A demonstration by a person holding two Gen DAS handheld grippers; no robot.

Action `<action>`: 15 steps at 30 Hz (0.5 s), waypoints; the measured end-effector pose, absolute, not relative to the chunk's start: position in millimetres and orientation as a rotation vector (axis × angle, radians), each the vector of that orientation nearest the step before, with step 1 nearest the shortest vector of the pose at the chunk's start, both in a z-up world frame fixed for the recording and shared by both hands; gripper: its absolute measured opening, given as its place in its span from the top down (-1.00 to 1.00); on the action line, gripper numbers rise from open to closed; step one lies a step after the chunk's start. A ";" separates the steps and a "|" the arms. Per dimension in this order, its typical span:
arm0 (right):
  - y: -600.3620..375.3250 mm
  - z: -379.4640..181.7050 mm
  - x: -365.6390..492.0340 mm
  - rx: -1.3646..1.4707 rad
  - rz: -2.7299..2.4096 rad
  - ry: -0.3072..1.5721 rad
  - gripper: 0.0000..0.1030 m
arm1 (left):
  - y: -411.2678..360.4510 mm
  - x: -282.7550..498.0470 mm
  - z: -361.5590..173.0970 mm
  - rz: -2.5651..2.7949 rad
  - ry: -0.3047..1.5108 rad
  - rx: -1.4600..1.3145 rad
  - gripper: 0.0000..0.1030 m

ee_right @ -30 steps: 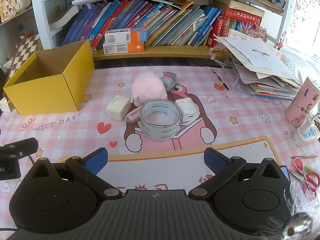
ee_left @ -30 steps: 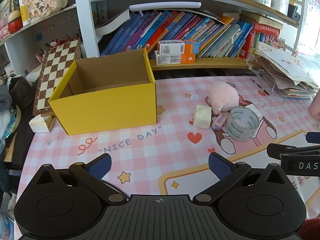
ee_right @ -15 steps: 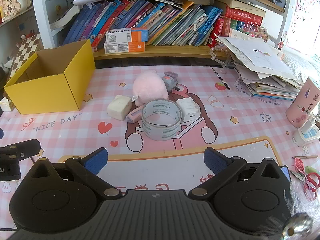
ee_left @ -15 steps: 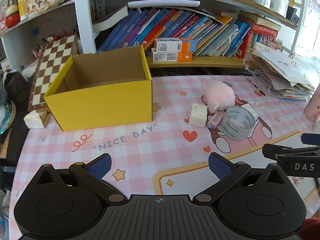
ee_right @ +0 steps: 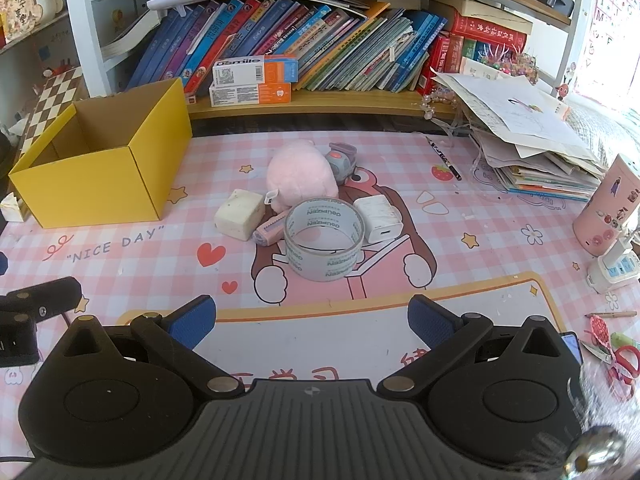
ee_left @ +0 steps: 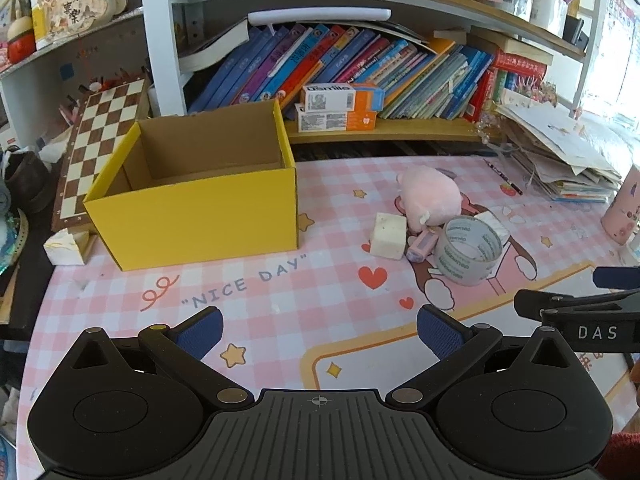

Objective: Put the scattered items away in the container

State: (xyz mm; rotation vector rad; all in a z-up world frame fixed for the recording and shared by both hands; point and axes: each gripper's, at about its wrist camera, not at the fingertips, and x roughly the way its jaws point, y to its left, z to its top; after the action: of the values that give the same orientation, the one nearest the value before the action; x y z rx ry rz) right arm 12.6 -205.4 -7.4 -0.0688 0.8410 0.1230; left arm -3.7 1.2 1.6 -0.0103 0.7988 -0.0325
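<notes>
An open yellow cardboard box [ee_left: 192,216] [ee_right: 104,176] stands on the pink mat at the left, nothing visible inside. A cluster lies mid-table: a clear tape roll [ee_right: 324,238] [ee_left: 468,250], a pink plush [ee_right: 300,178] [ee_left: 428,196], a cream cube [ee_right: 239,219] [ee_left: 388,235], a pink eraser-like stick [ee_right: 270,232] [ee_left: 420,245], a white charger block [ee_right: 378,218] and a grey round toy [ee_right: 342,162]. My left gripper [ee_left: 319,334] is open and empty over the mat's front. My right gripper [ee_right: 312,322] is open and empty, just in front of the tape roll.
A bookshelf [ee_right: 320,96] with books runs along the back. A paper stack [ee_right: 532,152] lies at the right, with a pink cup [ee_right: 608,208], a white plug [ee_right: 612,268] and scissors [ee_right: 624,360]. A chessboard [ee_left: 100,148] leans left of the box.
The left gripper has pulled back and shifted left a little, so the box and cluster sit further off. The right gripper has barely moved. Both stay open.
</notes>
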 end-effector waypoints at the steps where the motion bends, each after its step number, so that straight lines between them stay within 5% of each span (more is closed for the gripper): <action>1: -205.3 -7.5 12.6 -0.068 0.123 0.842 -1.00 | 1.1 -3.8 1.8 -0.028 0.796 -0.008 -1.00; 15: -205.7 -8.5 12.9 -0.070 0.132 0.839 -1.00 | 6.4 -4.5 2.2 -0.049 0.784 -0.048 -1.00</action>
State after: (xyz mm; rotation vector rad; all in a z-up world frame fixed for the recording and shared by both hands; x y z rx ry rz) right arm 12.9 -205.7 -8.5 -0.0696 0.8393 0.1321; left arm -4.5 6.4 2.2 -0.0478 0.7839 -0.0491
